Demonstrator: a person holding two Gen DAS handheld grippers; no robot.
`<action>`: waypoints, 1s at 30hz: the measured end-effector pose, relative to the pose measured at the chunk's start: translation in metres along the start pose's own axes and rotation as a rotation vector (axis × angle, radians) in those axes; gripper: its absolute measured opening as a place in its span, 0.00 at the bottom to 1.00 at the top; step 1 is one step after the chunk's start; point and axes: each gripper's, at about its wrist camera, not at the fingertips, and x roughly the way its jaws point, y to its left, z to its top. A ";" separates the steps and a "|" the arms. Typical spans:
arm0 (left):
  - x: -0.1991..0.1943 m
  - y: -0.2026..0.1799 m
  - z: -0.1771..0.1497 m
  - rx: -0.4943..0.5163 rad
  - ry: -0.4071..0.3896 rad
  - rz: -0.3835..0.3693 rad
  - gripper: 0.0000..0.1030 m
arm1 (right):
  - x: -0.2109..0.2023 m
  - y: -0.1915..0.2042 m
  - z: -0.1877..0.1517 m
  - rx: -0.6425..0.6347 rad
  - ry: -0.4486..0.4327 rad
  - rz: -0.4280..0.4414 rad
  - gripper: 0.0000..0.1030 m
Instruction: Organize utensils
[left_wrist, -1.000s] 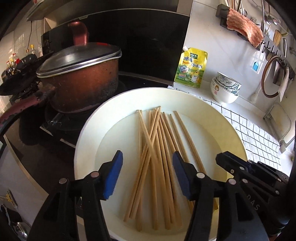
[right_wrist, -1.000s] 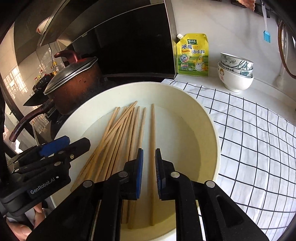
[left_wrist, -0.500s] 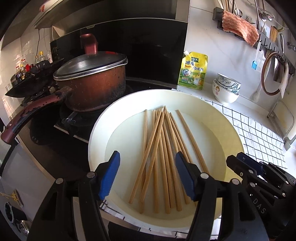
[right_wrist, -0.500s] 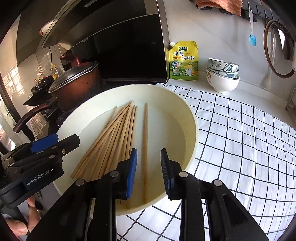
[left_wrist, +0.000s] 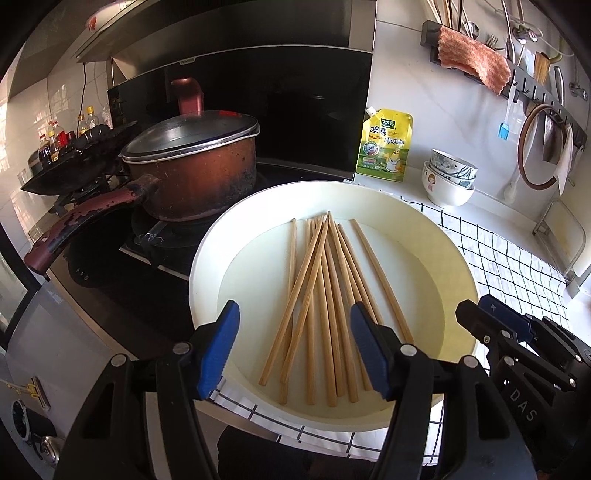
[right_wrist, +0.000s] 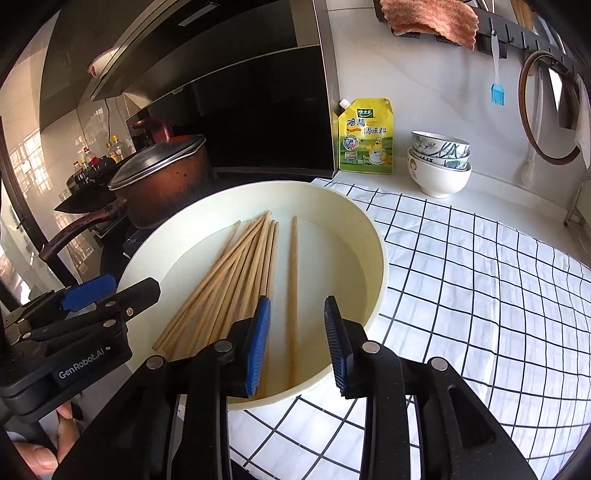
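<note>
The bundle of pale wooden chopsticks (left_wrist: 325, 306) is lying in the wide, round cream-coloured basin (left_wrist: 229, 236), fanned loosely across its flat bottom, with one stick (right_wrist: 293, 280) sitting a little apart on the right side of the heap. The basin is resting on a white cloth with a black grid pattern (right_wrist: 480, 280), just beside the dark stovetop. The left gripper (left_wrist: 293, 350) is hovering over the basin's near rim, its blue-padded jaws standing well apart and gripping nothing. The right gripper (right_wrist: 297, 343) is hanging over the near edge too, its jaws having just been opening to a moderate gap; the lone stick is showing through that gap, though it seems to be lying below rather than touching the pads. On the stove a scorched copper-brown pot with a steel lid (left_wrist: 192, 173) is sitting, and against the wall are leaning a yellow seasoning pouch (right_wrist: 365, 136) and stacked white patterned bowls (right_wrist: 439, 166).
</note>
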 end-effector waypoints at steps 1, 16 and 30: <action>0.000 0.000 0.000 0.000 -0.001 0.000 0.60 | -0.001 0.000 0.000 0.000 0.000 0.000 0.28; -0.008 0.003 -0.002 -0.004 -0.014 0.025 0.76 | -0.005 -0.001 0.000 0.000 -0.006 -0.006 0.31; -0.011 0.009 -0.001 -0.013 -0.028 0.052 0.92 | -0.009 -0.001 0.000 0.003 -0.022 -0.032 0.51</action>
